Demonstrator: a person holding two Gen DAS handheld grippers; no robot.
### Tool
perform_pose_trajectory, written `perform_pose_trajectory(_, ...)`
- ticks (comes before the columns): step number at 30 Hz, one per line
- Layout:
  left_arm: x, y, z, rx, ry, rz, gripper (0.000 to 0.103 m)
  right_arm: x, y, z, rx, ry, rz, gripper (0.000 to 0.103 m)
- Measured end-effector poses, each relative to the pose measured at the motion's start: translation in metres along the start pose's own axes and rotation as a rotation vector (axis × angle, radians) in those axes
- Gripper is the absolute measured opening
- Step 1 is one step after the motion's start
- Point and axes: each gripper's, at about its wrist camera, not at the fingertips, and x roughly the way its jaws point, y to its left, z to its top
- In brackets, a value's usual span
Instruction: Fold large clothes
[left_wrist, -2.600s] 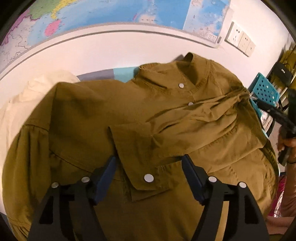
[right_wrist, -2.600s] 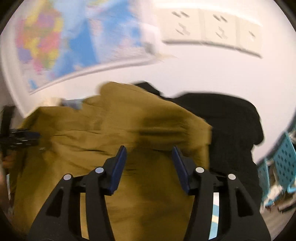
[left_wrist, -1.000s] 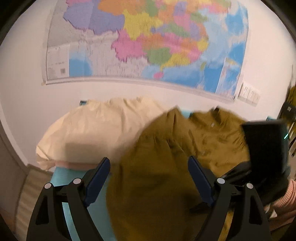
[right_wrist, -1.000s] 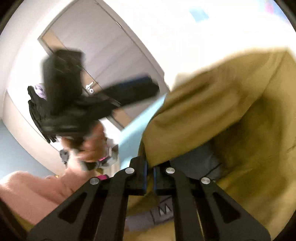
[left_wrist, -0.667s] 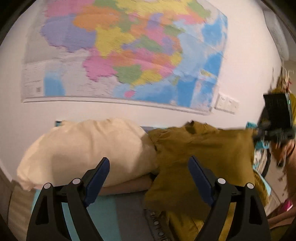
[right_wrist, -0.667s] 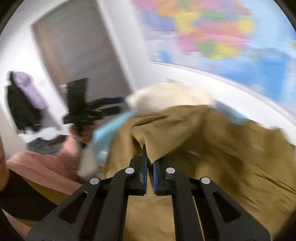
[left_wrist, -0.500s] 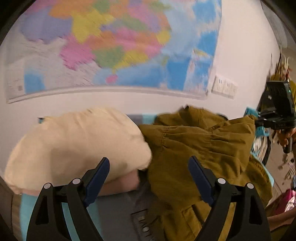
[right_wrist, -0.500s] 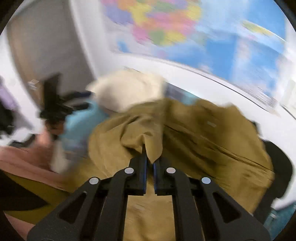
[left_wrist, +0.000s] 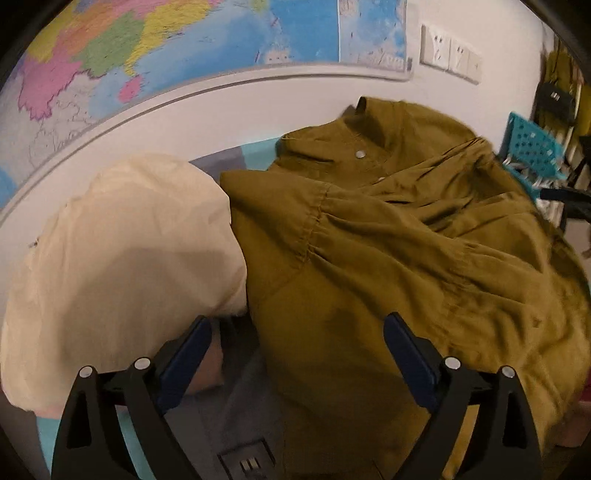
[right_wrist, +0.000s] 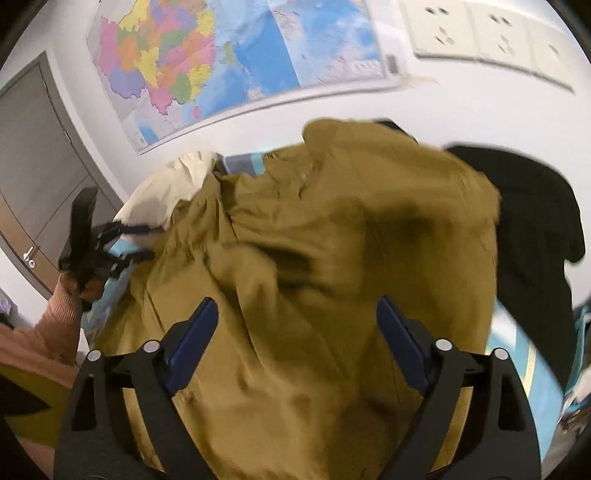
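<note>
An olive-brown snap-button shirt (left_wrist: 388, 258) lies spread on the bed, collar toward the wall, with a sleeve folded across its body. It fills the middle of the right wrist view (right_wrist: 314, 277). My left gripper (left_wrist: 297, 354) is open and empty, above the shirt's left edge. My right gripper (right_wrist: 297, 332) is open and empty, above the shirt's lower part. The left gripper also shows at the left of the right wrist view (right_wrist: 96, 243), held by a hand.
A cream pillow (left_wrist: 122, 258) lies left of the shirt, touching it. A black garment (right_wrist: 535, 229) lies to the right. A turquoise basket (left_wrist: 532, 151) stands at far right. A map (left_wrist: 184, 55) and wall sockets (left_wrist: 450, 59) are on the wall behind.
My right gripper was shut on the shirt's sleeve and carried it across; now it is open and the sleeve lies on the shirt. My left gripper stayed open and tilted down toward the bed.
</note>
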Motion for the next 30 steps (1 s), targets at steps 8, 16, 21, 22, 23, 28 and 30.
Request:
perform_pose_trajectory(8, 0.037, 0.01, 0.019, -0.086, 0.037, 0.132, 0.059, 0.041, 0.014, -0.018, 0.009, 0.038, 0.098, 0.039)
perform_pose_trajectory(16, -0.005, 0.022, 0.022, -0.171, -0.061, 0.081, 0.042, -0.046, 0.016, 0.029, 0.079, -0.215, 0.045, 0.011)
perform_pose_trajectory(21, -0.034, -0.017, 0.036, -0.019, -0.196, 0.009, 0.075, -0.019, 0.007, 0.03, 0.11, -0.141, -0.02, 0.041)
perform_pose_trajectory(22, -0.031, -0.027, 0.04, 0.019, -0.2, 0.008, 0.078, -0.01, 0.002, 0.027, 0.122, -0.12, -0.005, 0.043)
perform_pose_trajectory(23, -0.028, -0.033, 0.043, 0.041, -0.198, 0.005, 0.078, -0.001, -0.002, 0.022, 0.123, -0.105, -0.012, 0.048)
perform_pose_trajectory(28, 0.009, -0.063, 0.058, 0.14, -0.128, -0.008, 0.078, -0.015, -0.027, 0.002, 0.172, -0.188, -0.038, 0.06)
perform_pose_trajectory(30, 0.02, -0.067, 0.058, 0.169, -0.104, 0.015, 0.08, -0.031, -0.037, -0.01, 0.181, -0.224, -0.067, 0.069)
